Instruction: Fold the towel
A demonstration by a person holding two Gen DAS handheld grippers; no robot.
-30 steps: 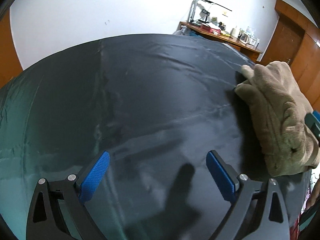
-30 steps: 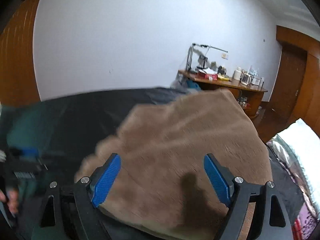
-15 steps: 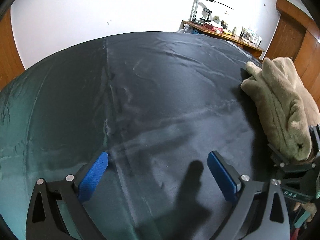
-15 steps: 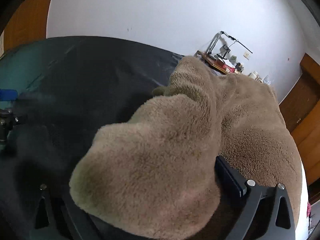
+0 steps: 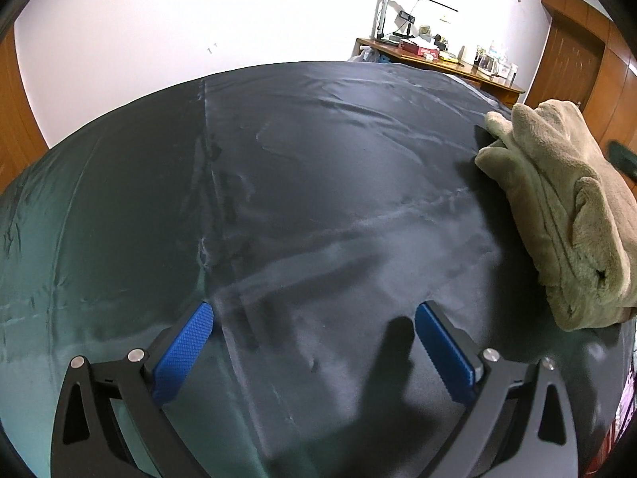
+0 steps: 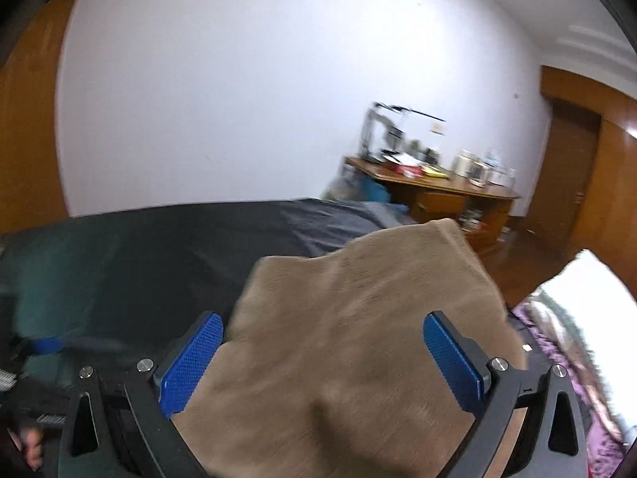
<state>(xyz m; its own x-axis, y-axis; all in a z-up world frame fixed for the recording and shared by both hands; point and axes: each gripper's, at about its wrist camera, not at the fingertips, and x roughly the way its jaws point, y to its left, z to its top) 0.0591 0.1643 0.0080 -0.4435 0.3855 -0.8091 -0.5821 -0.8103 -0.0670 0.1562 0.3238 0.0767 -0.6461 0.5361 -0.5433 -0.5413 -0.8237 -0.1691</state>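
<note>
Towel (image 5: pixel 565 215), a tan plush one, lies in a thick folded bundle at the right side of the dark sheet (image 5: pixel 302 183) that covers the bed, several layers stacked so that the open edges face the left wrist camera. The left gripper (image 5: pixel 314 342) hovers over bare sheet well to the left of the bundle, its blue pads spread wide with nothing between them, probably parked clear so it does not disturb the layers. The right gripper (image 6: pixel 322 354) is low over the towel's top surface, jaws also wide and gripping nothing; the cloth fills the space below and ahead of them (the view is blurred, so whether the pads touch the pile is unclear). Judging by the compact stack, the folding looks close to finished, with perhaps a smoothing press left.
</note>
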